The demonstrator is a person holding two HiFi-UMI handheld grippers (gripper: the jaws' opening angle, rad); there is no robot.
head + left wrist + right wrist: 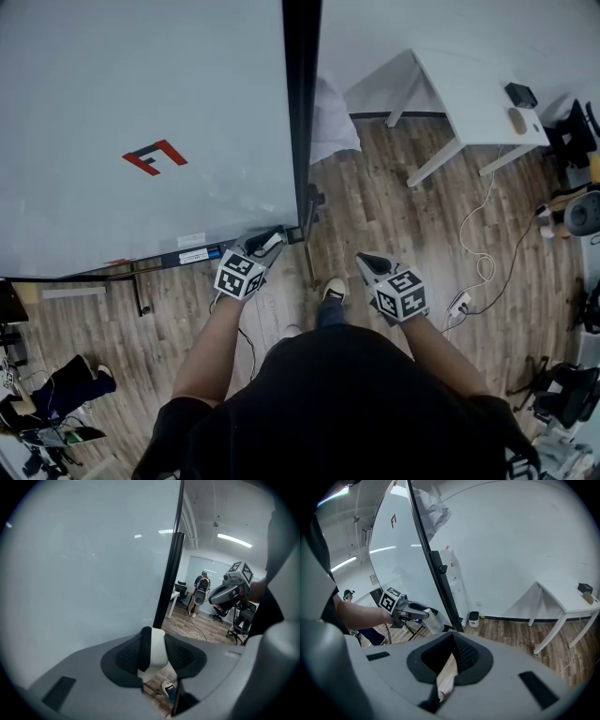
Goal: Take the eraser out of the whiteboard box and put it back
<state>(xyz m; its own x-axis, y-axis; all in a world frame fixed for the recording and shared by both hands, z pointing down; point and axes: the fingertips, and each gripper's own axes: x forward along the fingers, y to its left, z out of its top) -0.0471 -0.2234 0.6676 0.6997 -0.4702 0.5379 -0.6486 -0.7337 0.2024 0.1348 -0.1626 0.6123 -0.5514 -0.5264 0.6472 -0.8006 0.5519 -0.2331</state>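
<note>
Left tool (271, 243) is clamped on the white eraser (157, 649) at the whiteboard's (141, 112) lower right corner, just above the end of the box (192, 255) along the whiteboard's bottom edge. I'd lower it level and square with that box, letting go only once it rests inside. Right tool (368, 262), shut and empty, hangs right of the whiteboard over wood floor (394, 202), with a white table (469, 94) and a loose cable (485, 264) farther right.

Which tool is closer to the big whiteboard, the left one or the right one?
Left. The left tool is at the bottom corner of the large white whiteboard, gripping a white block eraser. The right tool hangs farther off to the side, over the brown wooden floor.
</note>
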